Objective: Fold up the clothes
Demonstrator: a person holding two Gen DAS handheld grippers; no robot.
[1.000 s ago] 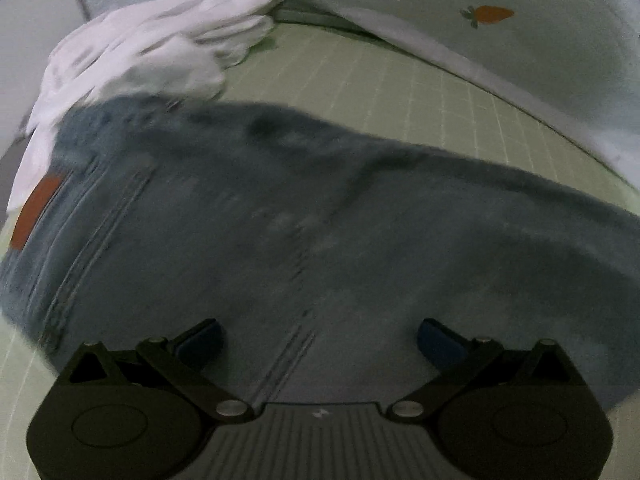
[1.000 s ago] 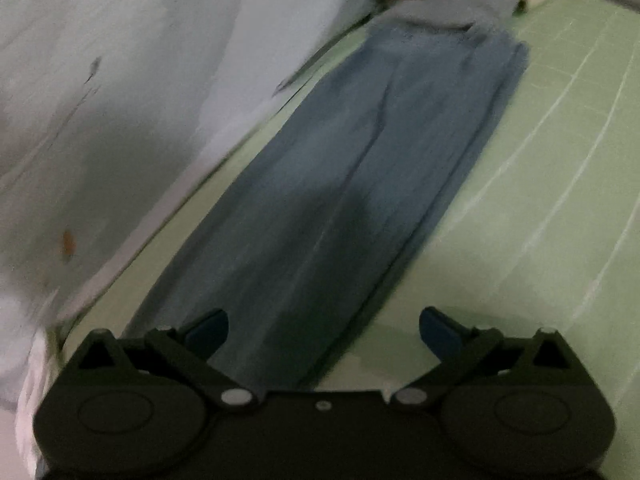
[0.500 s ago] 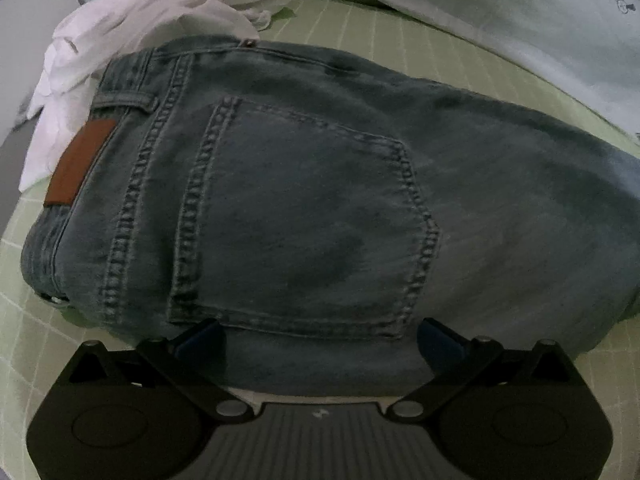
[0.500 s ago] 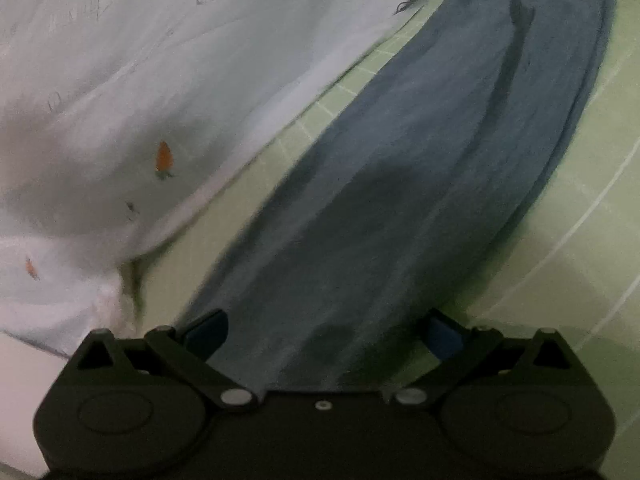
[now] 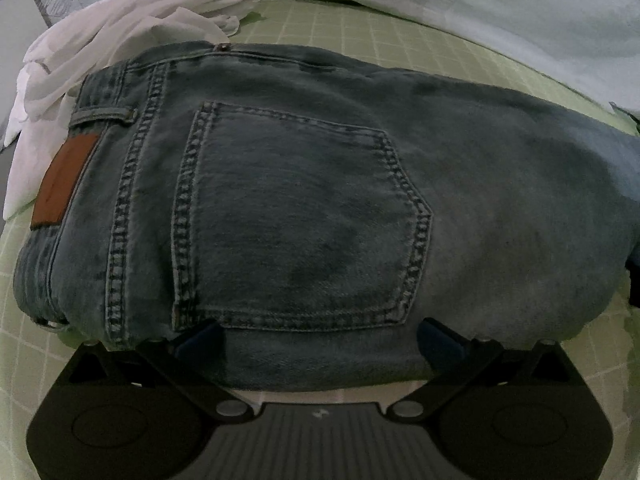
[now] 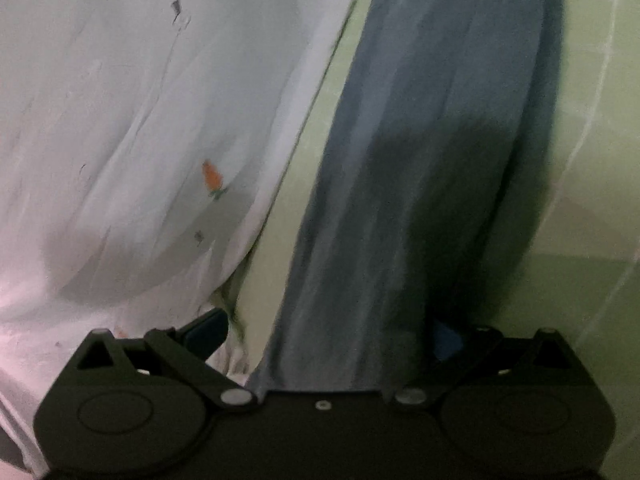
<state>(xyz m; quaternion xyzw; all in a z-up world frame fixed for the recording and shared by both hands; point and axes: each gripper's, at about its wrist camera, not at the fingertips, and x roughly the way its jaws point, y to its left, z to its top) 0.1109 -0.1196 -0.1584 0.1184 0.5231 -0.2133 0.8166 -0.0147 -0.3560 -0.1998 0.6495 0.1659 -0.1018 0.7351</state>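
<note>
Green bedding with a pale grid (image 5: pixel 360 36) stretches under everything in the left wrist view, with a crumpled white garment (image 5: pixel 120 32) at the far left and a carrot-print sheet (image 5: pixel 520 8) along the top right. On the bedding lie the jeans (image 5: pixel 300 200), folded lengthwise so one back pocket and the brown waistband patch (image 5: pixel 64 182) face up, which suggests the legs are already stacked for the next fold. The left gripper (image 5: pixel 320 336) sits at the near edge of the seat with its jaws spread wide and nothing between them, probably placed to pin or smooth the denim there.

From the right wrist, blurred, the jeans' legs (image 6: pixel 420 160) run away across the same green bedding (image 6: pixel 592 160), beside the carrot-print sheet (image 6: pixel 140 140). The right gripper (image 6: pixel 324 332) straddles the leg fabric with its jaws apart, seemingly lined up to take the legs and bring them toward the waistband.
</note>
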